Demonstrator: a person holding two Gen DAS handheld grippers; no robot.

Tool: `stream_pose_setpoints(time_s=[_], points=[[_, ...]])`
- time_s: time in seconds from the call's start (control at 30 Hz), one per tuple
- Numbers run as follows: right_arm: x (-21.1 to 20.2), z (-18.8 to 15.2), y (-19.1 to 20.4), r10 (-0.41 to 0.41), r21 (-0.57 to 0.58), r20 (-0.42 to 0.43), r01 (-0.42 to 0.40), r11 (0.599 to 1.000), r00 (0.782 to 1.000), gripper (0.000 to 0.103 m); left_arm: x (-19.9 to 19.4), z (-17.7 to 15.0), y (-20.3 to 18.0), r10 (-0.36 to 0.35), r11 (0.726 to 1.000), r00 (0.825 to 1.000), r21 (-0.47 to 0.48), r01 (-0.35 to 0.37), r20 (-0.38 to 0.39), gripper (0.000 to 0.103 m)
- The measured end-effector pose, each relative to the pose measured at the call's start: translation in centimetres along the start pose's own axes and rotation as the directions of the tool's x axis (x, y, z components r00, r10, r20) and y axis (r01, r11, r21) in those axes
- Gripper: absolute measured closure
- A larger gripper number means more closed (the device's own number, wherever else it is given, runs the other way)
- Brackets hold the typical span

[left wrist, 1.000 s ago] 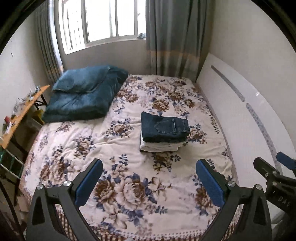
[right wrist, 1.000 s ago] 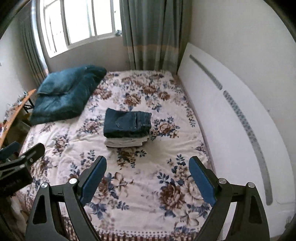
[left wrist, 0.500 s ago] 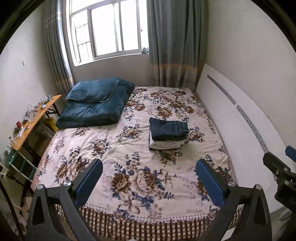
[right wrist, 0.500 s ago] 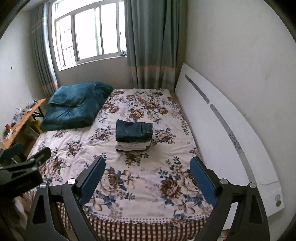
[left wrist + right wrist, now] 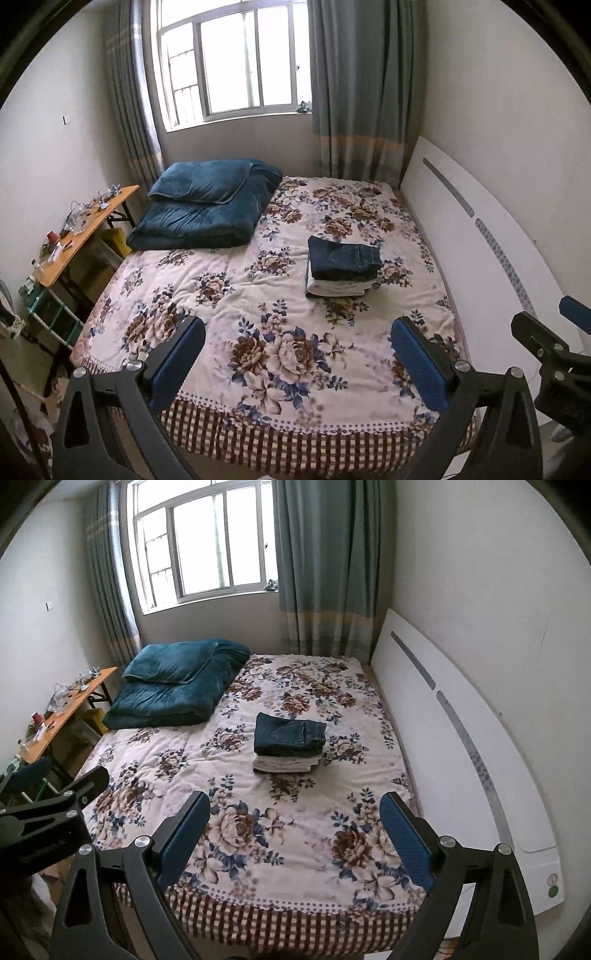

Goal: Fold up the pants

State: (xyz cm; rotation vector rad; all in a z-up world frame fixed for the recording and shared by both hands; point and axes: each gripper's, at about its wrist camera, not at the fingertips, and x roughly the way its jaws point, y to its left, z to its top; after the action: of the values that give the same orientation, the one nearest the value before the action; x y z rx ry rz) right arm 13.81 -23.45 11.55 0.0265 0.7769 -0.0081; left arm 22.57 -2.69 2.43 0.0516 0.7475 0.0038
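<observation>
The folded dark blue jeans (image 5: 344, 257) lie on top of a folded light-coloured garment (image 5: 334, 288), the two forming a small stack on the floral bedspread (image 5: 258, 295), toward the side of the bed nearest the white headboard panel (image 5: 480, 236) that leans along the right wall. The left gripper (image 5: 298, 354) hangs above the foot of the bed with its jaws spread wide and nothing between the blue pads (image 5: 176, 360); the stack sits well apart from it, farther up the bed and a little right of its centre line. The right gripper (image 5: 294, 830) is likewise wide apart and empty, held over the checked hem of the bedspread, and in its view the jeans (image 5: 289, 734) lie well ahead, roughly centred between the two fingers but far beyond their tips. Each gripper shows at the edge of the other's view: the right one appears at the far right of the left wrist view, and the left one (image 5: 55, 805) at the far left of the right wrist view, so the two are held side by side. At the head of the bed's left side rests a folded teal blanket (image 5: 199, 218) with a matching pillow (image 5: 199, 181) on top, well apart from the stack. A wooden worktop (image 5: 85, 229) cluttered with small items stands beside the bed on the left, under the window (image 5: 236, 62) and grey-green curtains (image 5: 354, 85).
</observation>
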Motion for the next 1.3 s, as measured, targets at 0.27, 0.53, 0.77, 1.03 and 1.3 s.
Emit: stream_pose_setpoints(time_s=[0.27,0.53,0.77,1.03,1.3], points=[[1.1,1.8,-0.6,0.007,0.003,-0.015,-0.007,1.0,1.0,0.008,1.5,1.7,-0.4,0.04,0.999,0.999,-0.008,-0.04,-0.033,0.0],[3.9,4.9,-1.0,-0.004,0.006,-0.028,0.004,1.0,1.0,0.008,2.9,3.2,-0.5,0.038,0.999,0.997,-0.029,-0.04,-0.064,0.0],[7.3,6.5,-1.7,-0.036,0.011,-0.069,0.037,0.999,0.997,0.008,4.4,3.9,-0.4,0.063,0.998,0.996,-0.024,-0.065,-0.063,0.0],[9.0,7.0,-2.1,-0.042,0.012,-0.091,0.044,0.999,0.995,0.008,6.0,4.4,-0.8,0.054,0.998,0.995,-0.005,-0.055,-0.081,0.0],[9.6,6.7,-2.0,-0.039,0.005,-0.082,0.04,0.999,0.996,0.004,6.2,4.5,-1.0,0.071,0.997,0.995,0.022,-0.069,-0.069,0.0]])
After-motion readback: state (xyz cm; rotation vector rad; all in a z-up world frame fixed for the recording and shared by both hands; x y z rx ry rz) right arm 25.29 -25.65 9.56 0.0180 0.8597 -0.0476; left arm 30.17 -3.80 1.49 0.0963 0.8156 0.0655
